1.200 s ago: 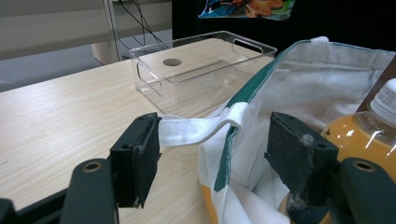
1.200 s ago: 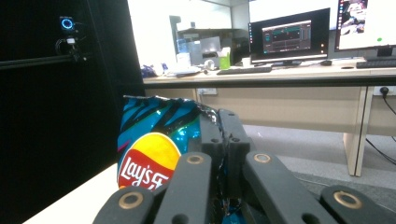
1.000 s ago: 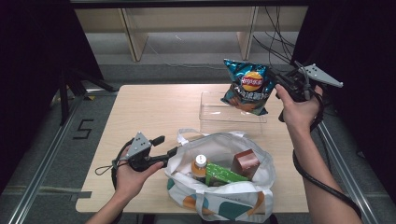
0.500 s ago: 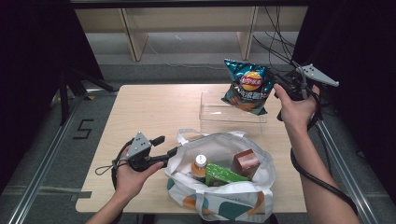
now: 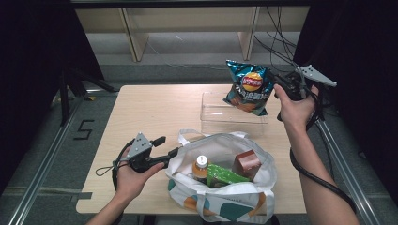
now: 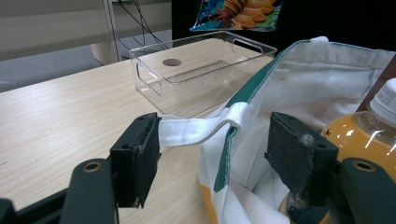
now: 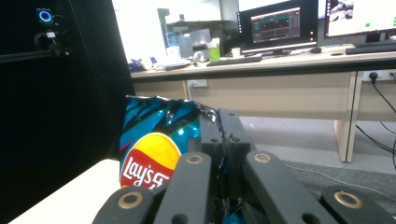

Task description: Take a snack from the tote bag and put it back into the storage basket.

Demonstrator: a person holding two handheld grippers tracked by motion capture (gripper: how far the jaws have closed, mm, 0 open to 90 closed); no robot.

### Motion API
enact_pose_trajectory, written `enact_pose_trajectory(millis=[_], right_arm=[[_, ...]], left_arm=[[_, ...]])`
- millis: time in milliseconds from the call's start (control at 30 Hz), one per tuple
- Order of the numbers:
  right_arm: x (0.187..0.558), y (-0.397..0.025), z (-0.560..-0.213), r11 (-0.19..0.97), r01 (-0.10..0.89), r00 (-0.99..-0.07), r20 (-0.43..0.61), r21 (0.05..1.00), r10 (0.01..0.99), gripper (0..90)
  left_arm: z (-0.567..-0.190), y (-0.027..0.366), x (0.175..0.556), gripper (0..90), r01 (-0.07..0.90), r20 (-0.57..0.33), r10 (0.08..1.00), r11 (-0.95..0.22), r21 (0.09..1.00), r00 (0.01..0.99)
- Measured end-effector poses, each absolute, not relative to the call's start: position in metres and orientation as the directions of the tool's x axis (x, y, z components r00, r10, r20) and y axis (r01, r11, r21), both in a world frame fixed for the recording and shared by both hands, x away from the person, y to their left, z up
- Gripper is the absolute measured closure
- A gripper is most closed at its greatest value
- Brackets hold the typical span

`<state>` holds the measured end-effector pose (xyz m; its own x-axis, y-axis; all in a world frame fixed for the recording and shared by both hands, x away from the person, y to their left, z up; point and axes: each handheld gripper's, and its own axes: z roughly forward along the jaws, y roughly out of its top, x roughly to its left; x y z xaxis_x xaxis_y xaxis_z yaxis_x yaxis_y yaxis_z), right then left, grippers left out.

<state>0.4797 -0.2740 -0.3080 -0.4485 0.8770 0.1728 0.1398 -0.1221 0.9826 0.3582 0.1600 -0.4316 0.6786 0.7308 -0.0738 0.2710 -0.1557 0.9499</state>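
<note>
Wood surface, high view: pale wood-grain table (image 5: 155, 112) under both grippers, dark grey floor around it, metal rails along either side, black curtains left and right, light shelving frame beyond the far edge.
Right gripper, high view: right gripper (image 5: 277, 84) held above the table's far right corner, clamped on the edge of a blue chip bag (image 5: 248, 86), which hangs in the air.
Clear bin, high view: transparent bin (image 5: 232, 115) on the table directly under the hanging bag.
Left gripper, high view: left gripper (image 5: 166, 147) at the near left, jaws apart, tips at the rim of a white tote bag (image 5: 225, 187).
Tote contents, high view: orange drink bottle (image 5: 200, 167), green pack (image 5: 225, 174), brown carton (image 5: 246, 164).
Left gripper view: jaws wide apart; white strap (image 6: 196, 130) touches the left pad (image 6: 149, 156); tote rim and bottle (image 6: 369, 135) by the right pad; bin (image 6: 201, 70) farther ahead, chip bag (image 6: 238, 11) above it.
Right gripper view: jaws pressed together on the chip bag's (image 7: 154, 140) crimped edge; beyond them office desks with monitors (image 7: 275, 25), a black curtain at left.
</note>
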Motion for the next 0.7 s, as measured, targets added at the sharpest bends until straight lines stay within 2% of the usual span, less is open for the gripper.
enact_pose_trajectory(millis=[633,700], right_arm=[[0.489,-0.272,-0.319,-0.131,0.168,-0.435,0.193,0.977,0.880,90.0],[0.491,-0.273,-0.321,-0.106,0.162,-0.441,0.168,0.981,0.882,90.0]], left_arm=[[-0.432,0.159,0.359,34.1,0.269,-0.074,0.729,-0.155,0.951,0.681],[-0.432,0.159,0.359,34.1,0.265,-0.076,0.725,-0.150,0.953,0.684]])
